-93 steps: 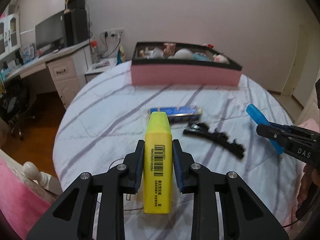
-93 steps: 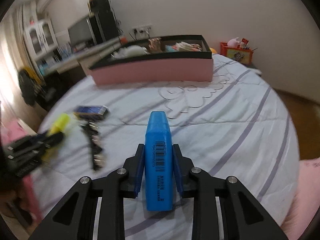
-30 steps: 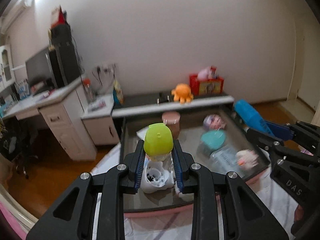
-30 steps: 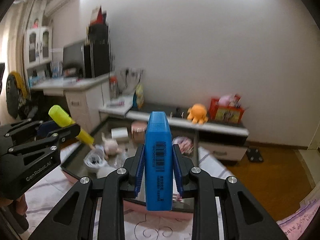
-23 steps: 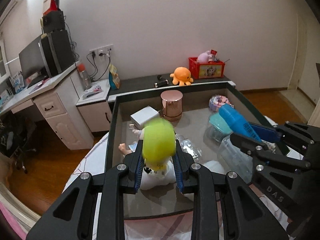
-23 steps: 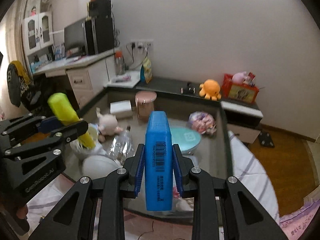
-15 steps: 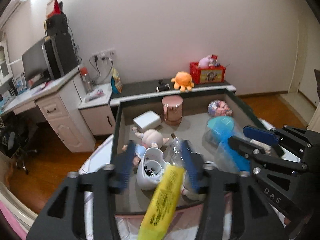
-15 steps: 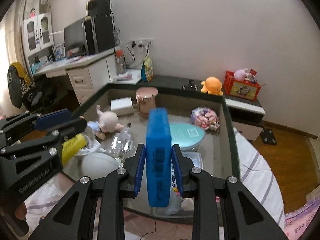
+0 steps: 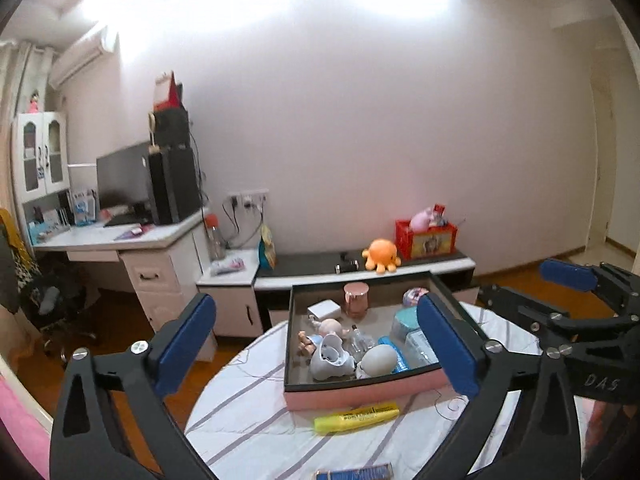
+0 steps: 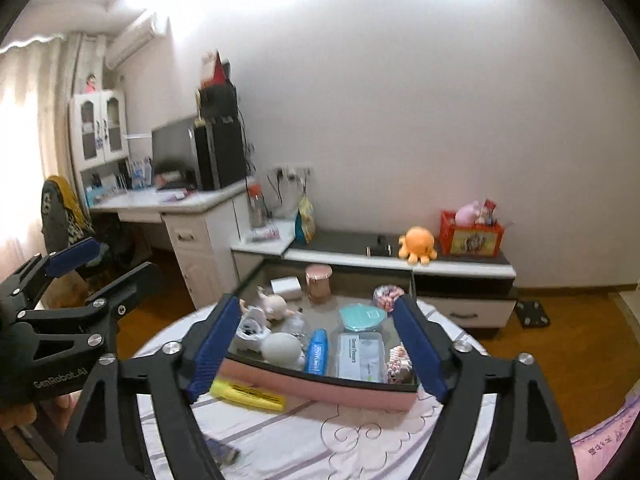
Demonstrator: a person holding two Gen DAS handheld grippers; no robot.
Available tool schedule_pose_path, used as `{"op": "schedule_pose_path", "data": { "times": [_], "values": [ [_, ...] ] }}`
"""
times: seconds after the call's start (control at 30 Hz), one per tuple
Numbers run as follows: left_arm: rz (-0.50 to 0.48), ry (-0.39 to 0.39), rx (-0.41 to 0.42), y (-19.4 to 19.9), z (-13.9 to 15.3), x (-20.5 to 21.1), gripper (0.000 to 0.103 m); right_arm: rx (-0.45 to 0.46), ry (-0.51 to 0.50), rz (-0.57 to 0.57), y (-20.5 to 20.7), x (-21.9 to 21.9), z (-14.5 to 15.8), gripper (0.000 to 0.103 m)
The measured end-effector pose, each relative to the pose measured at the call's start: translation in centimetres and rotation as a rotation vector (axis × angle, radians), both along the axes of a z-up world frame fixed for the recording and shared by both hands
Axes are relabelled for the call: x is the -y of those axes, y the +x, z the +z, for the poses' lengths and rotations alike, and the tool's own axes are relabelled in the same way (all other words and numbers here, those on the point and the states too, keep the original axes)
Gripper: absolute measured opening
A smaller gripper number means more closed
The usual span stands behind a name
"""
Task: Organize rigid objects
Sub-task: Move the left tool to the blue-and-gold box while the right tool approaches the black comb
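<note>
both tools released, jaws just opening; yellow highlighter outside pink box, blue one inside.

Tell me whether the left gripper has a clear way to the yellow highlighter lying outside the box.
Probably yes: the left gripper is open and empty, and the yellow highlighter lies uncovered on the tablecloth before the pink box.

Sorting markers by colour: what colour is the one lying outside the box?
Yellow; clearest in the left wrist view, beside the pink box.
</note>
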State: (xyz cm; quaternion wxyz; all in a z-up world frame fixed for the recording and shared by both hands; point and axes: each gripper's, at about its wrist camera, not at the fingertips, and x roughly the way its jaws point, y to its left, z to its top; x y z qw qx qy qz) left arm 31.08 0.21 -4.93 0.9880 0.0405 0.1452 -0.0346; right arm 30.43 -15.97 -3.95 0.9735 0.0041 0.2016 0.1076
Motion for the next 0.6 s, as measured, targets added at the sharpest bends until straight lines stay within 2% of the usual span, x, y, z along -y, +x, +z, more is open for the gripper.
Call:
{"op": "schedule_pose_path", "data": {
  "times": [0.17,0.33,0.47,0.6],
  "values": [
    [0.005,0.031,-0.034,-1.8,-0.3,-0.3,0.102,0.024,0.012,-0.011,-3.1,0.4,0.9,0.081],
    [0.000,0.050,-0.062,-3.4,-1.9,-0.7,0.102,0.001,0.005,-0.016,-4.5,0.2,-0.5,0.081],
    [0.004,0.028,-0.071,-5.3,-3.4,-1.8,0.103,-0.068,-0.004,0.011,-4.8,-0.6,-3.5,0.081],
    [0.018,0.031,-0.130,-5.8,-5.7,-2.8,0.103,-0.181,-0.022,0.056,-4.2,-2.3,-7.6,0.081]
  ]
}}
